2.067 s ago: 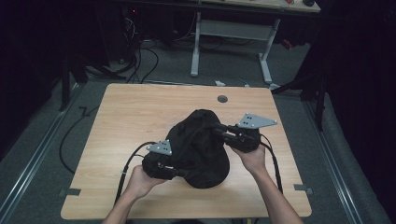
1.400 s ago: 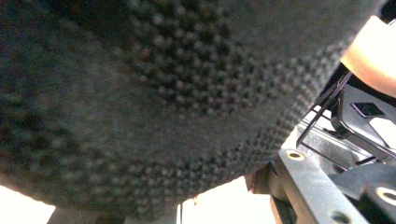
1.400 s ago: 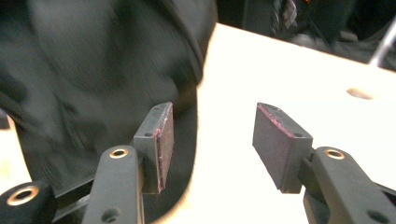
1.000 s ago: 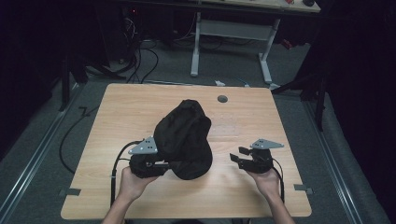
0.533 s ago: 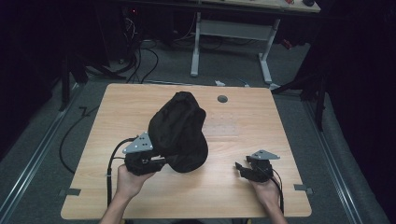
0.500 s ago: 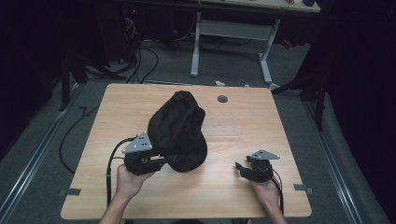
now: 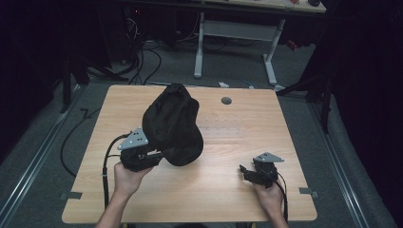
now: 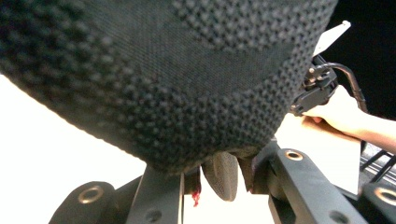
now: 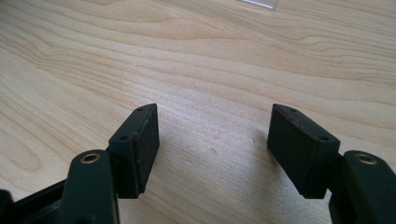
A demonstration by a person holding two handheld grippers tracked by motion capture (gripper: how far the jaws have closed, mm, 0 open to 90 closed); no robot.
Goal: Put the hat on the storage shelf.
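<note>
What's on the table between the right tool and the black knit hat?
Nothing: in the high view, bare wood tabletop separates the open right tool from the black knit hat.

The left hand-held gripper (image 7: 159,154) sat raised at the person's left, its jaws clamped tight on the black fabric, left hand (image 7: 127,176) wrapped around its body from below. The right hand-held gripper (image 7: 244,172) lay low at the right, pointing leftward, its jaws just having been opening and standing wide, nothing between the pads (image 9: 142,144). The right hand (image 7: 270,197) gripped from behind.
</note>
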